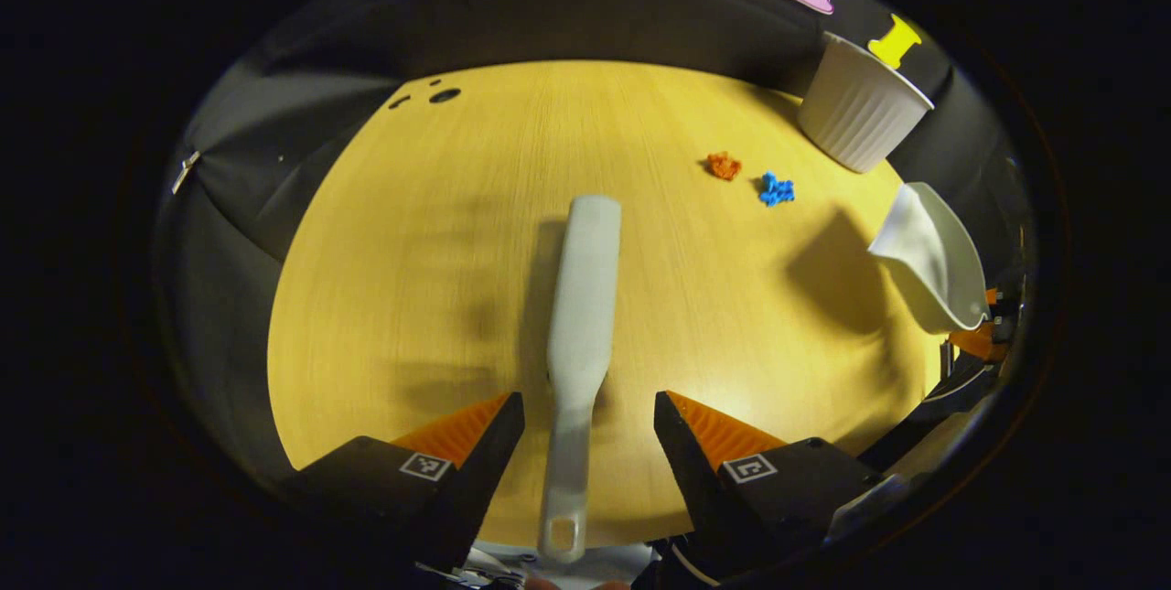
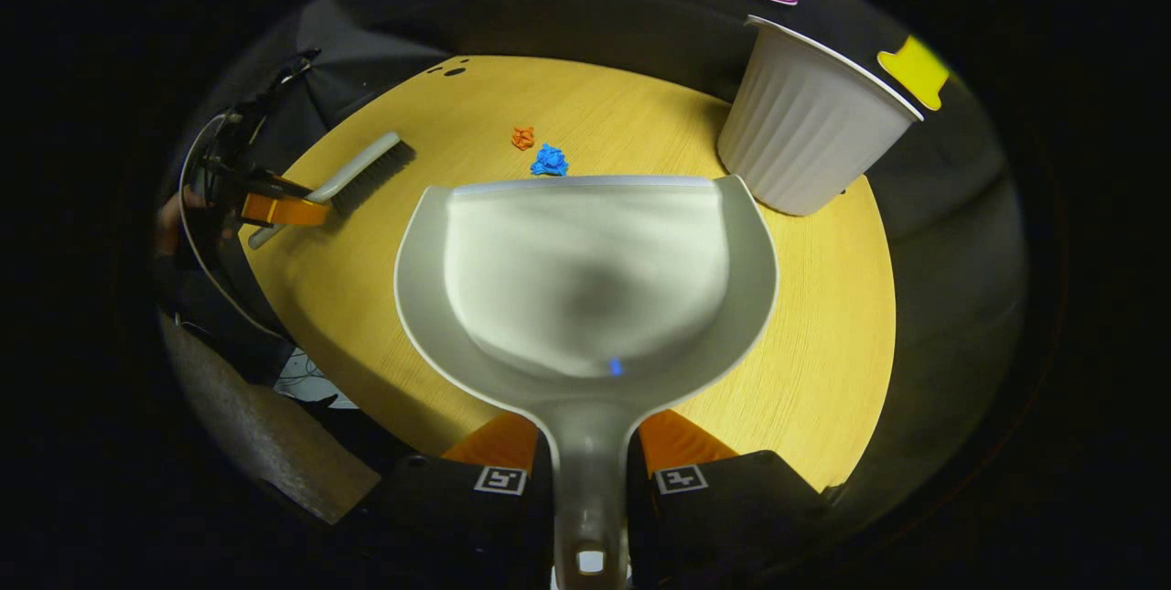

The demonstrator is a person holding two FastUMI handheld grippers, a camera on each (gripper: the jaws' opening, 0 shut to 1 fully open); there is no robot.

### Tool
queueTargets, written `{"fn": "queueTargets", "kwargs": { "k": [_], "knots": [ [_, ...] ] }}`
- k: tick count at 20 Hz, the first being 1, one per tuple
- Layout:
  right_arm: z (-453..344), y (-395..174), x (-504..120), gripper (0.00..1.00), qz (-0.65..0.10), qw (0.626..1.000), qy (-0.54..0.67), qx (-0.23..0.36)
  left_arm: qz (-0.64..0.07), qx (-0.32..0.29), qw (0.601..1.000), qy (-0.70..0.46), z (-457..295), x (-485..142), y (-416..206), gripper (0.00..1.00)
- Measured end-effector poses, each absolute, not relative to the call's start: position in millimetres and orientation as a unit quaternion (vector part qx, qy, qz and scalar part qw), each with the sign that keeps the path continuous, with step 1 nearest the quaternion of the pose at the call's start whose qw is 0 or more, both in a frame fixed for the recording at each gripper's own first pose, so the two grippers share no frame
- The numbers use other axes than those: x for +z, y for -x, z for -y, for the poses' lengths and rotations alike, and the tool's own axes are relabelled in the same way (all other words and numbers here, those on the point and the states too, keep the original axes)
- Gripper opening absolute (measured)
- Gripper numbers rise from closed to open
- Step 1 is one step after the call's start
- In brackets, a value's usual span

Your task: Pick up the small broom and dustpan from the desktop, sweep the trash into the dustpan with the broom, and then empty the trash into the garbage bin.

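The pale grey broom (image 1: 585, 297) lies flat on the yellow wooden table (image 1: 412, 297), brush end pointing away. Its handle runs between the fingers of my left gripper (image 1: 590, 412), which is open and straddles it without pressing. My right gripper (image 2: 588, 444) is shut on the handle of the white dustpan (image 2: 585, 270), held above the table with its lip toward the scraps. An orange scrap (image 2: 522, 137) and a blue scrap (image 2: 549, 160) lie just beyond that lip. In the left gripper view the dustpan (image 1: 929, 256) hangs at the right, casting a shadow, near the scraps (image 1: 777, 189).
A white ribbed garbage bin (image 2: 805, 119) stands at the table's far right, close behind the scraps. The bin (image 1: 860, 105) is also at the upper right of the left gripper view. Small dark holes (image 1: 445, 95) mark the table's far left edge. Black cloth surrounds the table.
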State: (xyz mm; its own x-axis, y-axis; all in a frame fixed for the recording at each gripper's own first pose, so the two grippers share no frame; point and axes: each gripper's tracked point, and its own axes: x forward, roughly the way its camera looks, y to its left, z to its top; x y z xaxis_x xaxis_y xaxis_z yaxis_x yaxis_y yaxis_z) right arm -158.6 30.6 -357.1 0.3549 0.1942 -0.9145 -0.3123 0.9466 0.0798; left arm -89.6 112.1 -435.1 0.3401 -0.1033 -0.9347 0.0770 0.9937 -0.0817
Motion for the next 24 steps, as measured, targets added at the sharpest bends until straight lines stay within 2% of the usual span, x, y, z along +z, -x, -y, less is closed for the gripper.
{"fn": "queueTargets", "kwargs": {
  "k": [4,10,12,14,18,21,23,24],
  "knots": [
    [-23.1,159.0,-359.8,0.36,-0.554,0.818,0.053,0.146,-0.605,-0.055,0.794,0.003,-116.5,-461.0,88.5,0.88],
    [-21.8,161.0,-359.4,0.36,-0.561,0.813,0.053,0.148,-0.613,-0.063,0.787,-0.028,-118.1,-466.7,78.7,0.71],
    [-26.1,160.9,-361.4,0.36,-0.566,0.807,0.056,0.158,-0.613,-0.066,0.786,-0.034,-115.2,-471.5,76.2,0.60],
    [-30.5,161.6,-364.6,0.36,-0.579,0.792,0.069,0.179,-0.617,-0.065,0.783,-0.043,-114.6,-464.8,72.8,0.30],
    [-37.3,154.6,-373.8,0.36,-0.612,0.749,0.114,0.225,-0.580,-0.095,0.805,-0.080,-101.0,-445.8,16.5,0.26],
    [-37.8,138.8,-386.1,0.36,-0.634,0.731,0.121,0.223,-0.557,-0.101,0.818,-0.097,-91.3,-434.3,-38.4,0.26],
    [-35.8,130.3,-392.6,0.40,-0.644,0.721,0.123,0.223,-0.553,-0.107,0.819,-0.111,-83.8,-433.6,-66.4,0.26],
    [-33.8,127.8,-393.8,0.36,-0.646,0.718,0.129,0.224,-0.553,-0.111,0.817,-0.121,-79.6,-436.2,-77.0,0.25]
  ]
}}
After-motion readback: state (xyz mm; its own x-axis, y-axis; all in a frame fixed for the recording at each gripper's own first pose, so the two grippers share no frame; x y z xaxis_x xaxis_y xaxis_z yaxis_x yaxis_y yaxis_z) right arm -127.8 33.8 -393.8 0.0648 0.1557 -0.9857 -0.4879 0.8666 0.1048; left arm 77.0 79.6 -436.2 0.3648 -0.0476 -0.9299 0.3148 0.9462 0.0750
